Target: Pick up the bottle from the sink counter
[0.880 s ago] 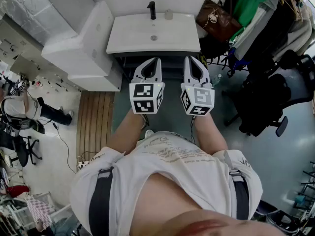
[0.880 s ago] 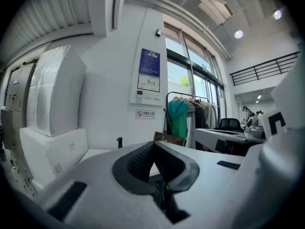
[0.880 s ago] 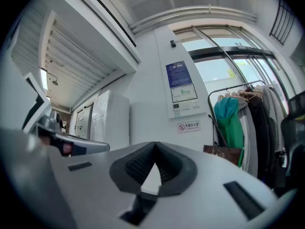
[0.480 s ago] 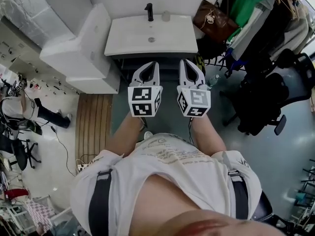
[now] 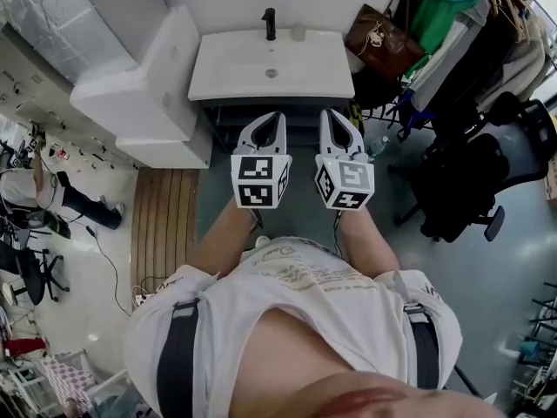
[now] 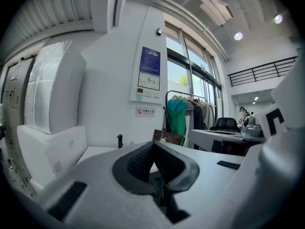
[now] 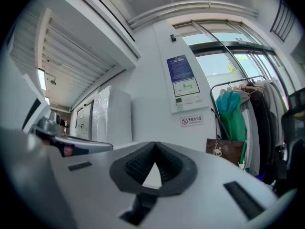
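Both bare forearms (image 5: 222, 229) reach forward side by side, holding the white left gripper (image 5: 277, 118) and white right gripper (image 5: 333, 116), jaws closed together, empty.

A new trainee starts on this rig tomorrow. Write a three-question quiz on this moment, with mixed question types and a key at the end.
1. True or false: the bottle lies down in the basin of the sink counter.
2. Which thing stands nearest the bottle? A) the black faucet B) the brown bag C) the office chair
3. How do the jaws of the left hand-held gripper and the right hand-held gripper stand, and what is between them?

Key
1. False: it stands on the back rim, just right of the faucet.
2. A.
3. Both are shut, with nothing between them, and both are short of the counter.
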